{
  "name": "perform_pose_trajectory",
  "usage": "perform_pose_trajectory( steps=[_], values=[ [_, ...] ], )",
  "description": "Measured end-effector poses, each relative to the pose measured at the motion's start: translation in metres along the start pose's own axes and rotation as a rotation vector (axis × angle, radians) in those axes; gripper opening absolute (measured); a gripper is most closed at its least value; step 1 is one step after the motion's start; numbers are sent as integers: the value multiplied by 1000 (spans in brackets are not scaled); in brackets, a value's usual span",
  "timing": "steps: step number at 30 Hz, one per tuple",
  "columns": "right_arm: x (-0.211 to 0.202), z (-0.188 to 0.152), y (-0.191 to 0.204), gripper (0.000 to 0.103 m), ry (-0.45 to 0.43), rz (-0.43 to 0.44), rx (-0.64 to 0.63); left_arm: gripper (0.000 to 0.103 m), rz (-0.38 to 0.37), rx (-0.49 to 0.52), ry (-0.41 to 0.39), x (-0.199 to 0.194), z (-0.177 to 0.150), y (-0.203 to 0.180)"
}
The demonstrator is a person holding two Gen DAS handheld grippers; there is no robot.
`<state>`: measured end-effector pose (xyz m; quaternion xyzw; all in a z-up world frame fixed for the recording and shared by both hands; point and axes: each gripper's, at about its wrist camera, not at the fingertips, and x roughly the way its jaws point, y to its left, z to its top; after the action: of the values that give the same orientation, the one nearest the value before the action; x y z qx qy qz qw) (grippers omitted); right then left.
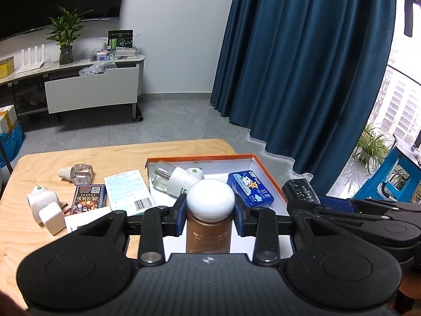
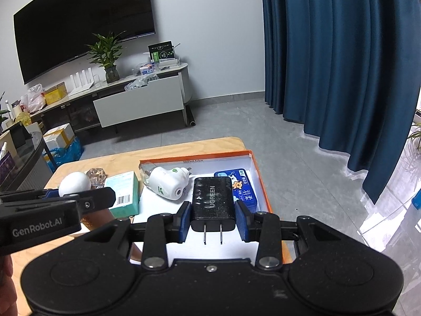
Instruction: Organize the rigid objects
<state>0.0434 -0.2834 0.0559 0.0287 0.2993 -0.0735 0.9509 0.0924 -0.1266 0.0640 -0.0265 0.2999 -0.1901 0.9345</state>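
Observation:
My left gripper is shut on a brown bottle with a round white cap, held above the near edge of the orange-rimmed white box. My right gripper is shut on a black UGREEN charger, prongs toward the camera, above the same box. Inside the box lie a white plug-in device with a glass bottle and a blue tin; both also show in the right wrist view, the device and the tin.
On the wooden table left of the box lie a glass refill bottle, a white plug-in device, a white adapter, a dark card box and a teal-white carton. Blue curtain hangs behind.

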Motion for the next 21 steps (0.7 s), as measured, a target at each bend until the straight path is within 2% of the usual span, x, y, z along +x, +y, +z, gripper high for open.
perform_pose_trajectory(
  steps=[21],
  values=[
    [8, -1, -2, 44, 20, 4, -9, 36, -5, 1, 6, 2, -3, -3]
  ],
)
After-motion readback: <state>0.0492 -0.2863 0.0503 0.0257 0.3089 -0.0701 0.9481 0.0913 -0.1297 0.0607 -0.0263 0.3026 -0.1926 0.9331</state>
